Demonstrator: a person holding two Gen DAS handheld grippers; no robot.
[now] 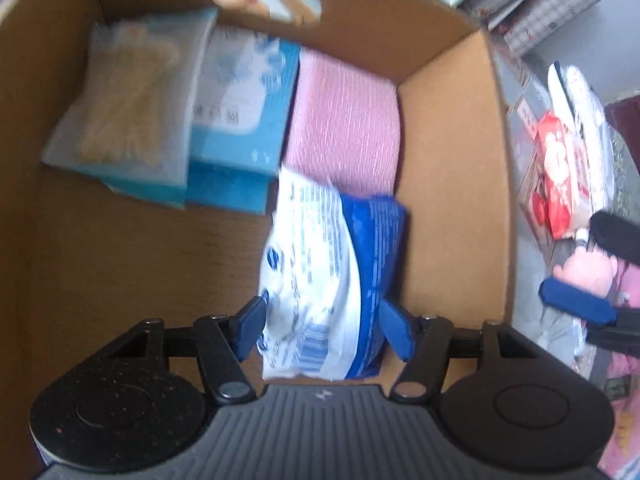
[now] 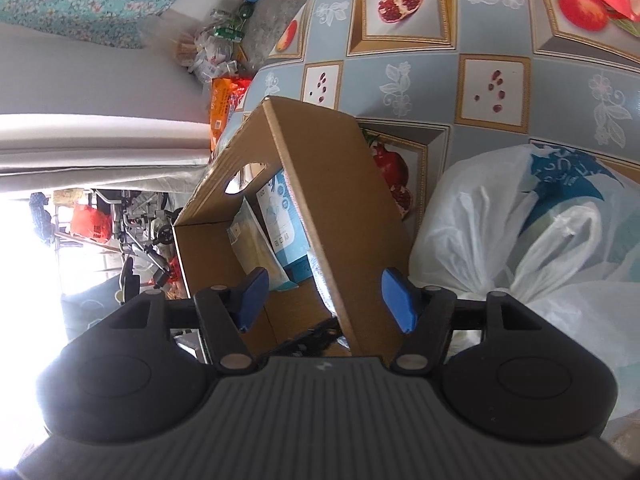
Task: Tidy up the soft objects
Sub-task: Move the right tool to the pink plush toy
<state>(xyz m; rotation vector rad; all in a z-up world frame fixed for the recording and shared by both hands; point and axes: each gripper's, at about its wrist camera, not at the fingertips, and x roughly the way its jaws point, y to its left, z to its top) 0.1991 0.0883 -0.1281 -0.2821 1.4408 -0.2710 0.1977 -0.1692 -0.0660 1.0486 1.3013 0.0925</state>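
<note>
In the left wrist view my left gripper (image 1: 324,330) is inside a cardboard box (image 1: 448,168), its blue fingers on both sides of a blue and white soft pack (image 1: 332,264) that rests on the box floor by the right wall. Whether the fingers press it is unclear. A pink cloth (image 1: 344,120), a light blue pack (image 1: 244,120) and a clear bag of cotton swabs (image 1: 128,96) lie further in. My right gripper (image 2: 326,298) is open, straddling the box wall (image 2: 340,220). It also shows in the left wrist view (image 1: 580,280), open beside a pink soft toy (image 1: 588,272).
The box stands on a table with a fruit-pattern cloth (image 2: 424,76). A white plastic bag (image 2: 520,240) lies just right of the box. A red and white package (image 1: 560,168) lies on the table beyond the box. Floor clutter (image 2: 216,48) shows past the table edge.
</note>
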